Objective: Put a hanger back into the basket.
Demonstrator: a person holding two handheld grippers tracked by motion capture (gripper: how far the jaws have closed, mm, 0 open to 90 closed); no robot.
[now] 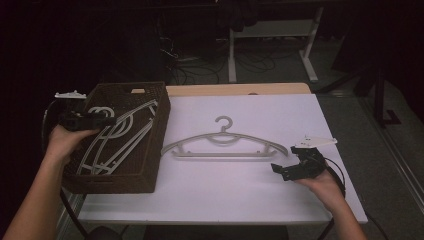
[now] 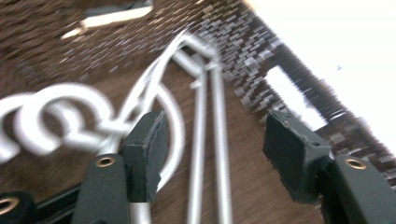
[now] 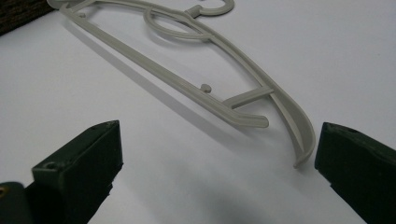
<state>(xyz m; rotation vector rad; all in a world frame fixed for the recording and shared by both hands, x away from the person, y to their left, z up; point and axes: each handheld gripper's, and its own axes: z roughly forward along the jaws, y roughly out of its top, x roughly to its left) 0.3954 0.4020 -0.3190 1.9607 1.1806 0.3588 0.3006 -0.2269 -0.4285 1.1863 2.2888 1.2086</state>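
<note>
One hanger [image 1: 225,145] outside basket [image 1: 150,150]

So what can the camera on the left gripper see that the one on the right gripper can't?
The left gripper view looks down into the brown woven basket, where several pale hangers lie piled, blurred, between the left gripper's open jaws. The right gripper view instead shows a single grey hanger lying flat on the white table, its end close to the right gripper's open jaws. Both share a little: each shows a pair of black jaws holding nothing, a strip of the white table, and some of the basket, a corner at the right gripper view's top left.
</note>
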